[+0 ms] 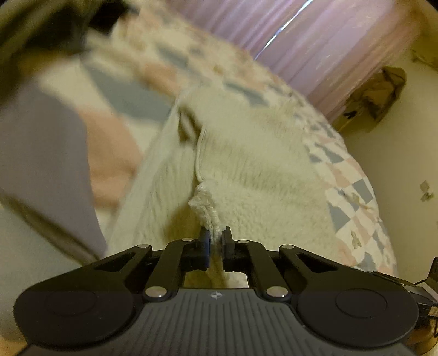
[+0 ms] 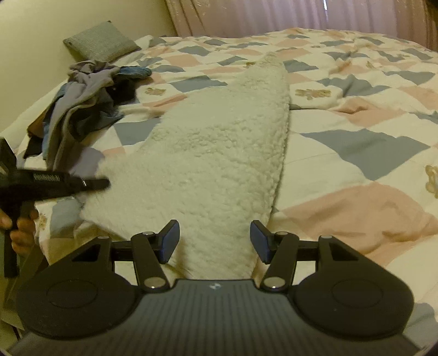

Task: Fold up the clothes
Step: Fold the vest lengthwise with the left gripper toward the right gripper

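Note:
A cream fleece garment [image 2: 213, 153] lies lengthwise on the patchwork bed, folded into a long narrow shape. My left gripper [image 1: 216, 237] is shut on an edge of the fleece [image 1: 246, 164] and lifts it slightly. It also shows at the left edge of the right wrist view [image 2: 104, 184], at the fleece's left side. My right gripper [image 2: 215, 241] is open and empty, its jaws straddling the near end of the fleece.
A pile of grey, blue and dark clothes [image 2: 82, 101] lies at the left of the patchwork quilt [image 2: 356, 137]. A grey cushion [image 2: 101, 41] leans on the wall behind it. Pink curtains [image 2: 273, 13] hang at the back. A brown bag [image 1: 383, 93] stands by the wall.

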Demonstrator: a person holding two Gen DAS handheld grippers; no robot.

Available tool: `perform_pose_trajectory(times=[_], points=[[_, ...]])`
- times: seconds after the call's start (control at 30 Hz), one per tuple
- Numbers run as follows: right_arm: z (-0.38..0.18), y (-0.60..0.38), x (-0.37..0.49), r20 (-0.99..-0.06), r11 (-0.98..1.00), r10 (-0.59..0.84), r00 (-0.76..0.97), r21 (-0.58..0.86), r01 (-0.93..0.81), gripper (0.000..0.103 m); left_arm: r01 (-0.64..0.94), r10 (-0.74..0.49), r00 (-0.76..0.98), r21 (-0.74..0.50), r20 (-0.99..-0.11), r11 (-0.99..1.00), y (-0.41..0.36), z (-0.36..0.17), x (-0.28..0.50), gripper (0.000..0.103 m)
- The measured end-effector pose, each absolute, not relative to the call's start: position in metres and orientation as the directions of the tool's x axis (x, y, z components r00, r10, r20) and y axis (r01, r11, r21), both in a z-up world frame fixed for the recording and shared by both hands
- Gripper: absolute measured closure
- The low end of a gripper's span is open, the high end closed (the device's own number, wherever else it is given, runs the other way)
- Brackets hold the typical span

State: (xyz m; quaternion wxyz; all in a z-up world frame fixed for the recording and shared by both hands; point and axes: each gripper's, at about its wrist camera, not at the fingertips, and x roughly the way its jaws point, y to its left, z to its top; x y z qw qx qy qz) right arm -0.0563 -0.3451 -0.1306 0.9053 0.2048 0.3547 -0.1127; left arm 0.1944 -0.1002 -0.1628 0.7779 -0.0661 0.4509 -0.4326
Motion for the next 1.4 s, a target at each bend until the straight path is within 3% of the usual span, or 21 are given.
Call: perform_pose_trajectory(times=[0.07,0.17,0.27,0.33,0.43,0.67,0.73,0.8,0.9,1.0,1.07,1.1,1.13,1.17,1.23,1.4], points=[[-0.132,-0.341,-0.055,-0.687,0.895,-0.045,0.725,0.294,0.334,0.048,0.632,-0.713,0.249,-0.448,-0.656,0.633,-0.096,-0.159,0.195,0.096],[-0.138,-0.340,-0.055,-0.701,0.895,-0.024,0.713,0.304,0.328,0.047,0.617,-0.596,0.237,-0.356,-0.767,0.702,-0.105,-0.194,0.202,0.093],[-0.137,-0.339,-0.058,-0.700,0.898,-0.016,0.714,0.304,0.318,0.047,0.647,-0.604,0.241,-0.339,-0.759,0.684,-0.107,-0.187,0.201,0.087],[-0.135,-0.341,-0.060,-0.692,0.900,-0.016,0.722,0.304,0.312,0.040,0.662,-0.628,0.236,-0.351,-0.741,0.663,-0.105,-0.178,0.205,0.069],[-0.132,-0.350,-0.061,-0.676,0.900,-0.027,0.736,0.305,0.313,0.039,0.671,-0.672,0.218,-0.391,-0.708,0.630,-0.097,-0.159,0.224,0.056],[-0.117,-0.409,-0.007,-0.610,0.915,-0.083,0.788,0.267,0.303,0.043,0.700,-0.703,0.240,-0.383,-0.669,0.603,-0.147,-0.135,0.307,0.056],[-0.110,-0.433,0.022,-0.582,0.919,-0.106,0.806,0.253,0.303,0.060,0.721,-0.710,0.228,-0.375,-0.666,0.583,-0.178,-0.136,0.333,0.055],[-0.103,-0.459,0.054,-0.546,0.923,-0.103,0.831,0.260,0.285,0.067,0.738,-0.702,0.223,-0.353,-0.677,0.575,-0.210,-0.140,0.354,0.055],[-0.098,-0.490,0.109,-0.525,0.952,-0.114,0.844,0.184,0.243,0.067,0.738,-0.668,0.227,-0.322,-0.708,0.592,-0.249,-0.156,0.381,0.053],[-0.098,-0.519,0.162,-0.552,0.960,-0.174,0.815,0.090,0.266,0.058,0.729,-0.628,0.228,-0.297,-0.744,0.616,-0.269,-0.177,0.394,0.049],[-0.104,-0.541,0.186,-0.570,0.946,-0.218,0.792,0.074,0.314,0.044,0.721,-0.619,0.228,-0.297,-0.751,0.626,-0.272,-0.187,0.396,0.049],[-0.109,-0.551,0.194,-0.575,0.940,-0.205,0.792,0.109,0.322,0.042,0.724,-0.629,0.217,-0.310,-0.746,0.617,-0.274,-0.191,0.396,0.053],[-0.114,-0.560,0.201,-0.577,0.935,-0.179,0.797,0.153,0.321,0.043,0.727,-0.640,0.204,-0.324,-0.741,0.606,-0.276,-0.194,0.397,0.069],[-0.121,-0.567,0.205,-0.577,0.931,-0.134,0.806,0.204,0.302,0.046,0.732,-0.646,0.202,-0.325,-0.736,0.599,-0.278,-0.195,0.396,0.074],[-0.136,-0.574,0.211,-0.581,0.925,-0.078,0.810,0.261,0.275,0.083,0.752,-0.642,0.228,-0.286,-0.732,0.593,-0.284,-0.194,0.394,0.085],[-0.150,-0.590,0.186,-0.537,0.889,-0.102,0.838,0.330,0.319,0.086,0.799,-0.691,0.241,-0.265,-0.682,0.540,-0.288,-0.181,0.389,0.091]])
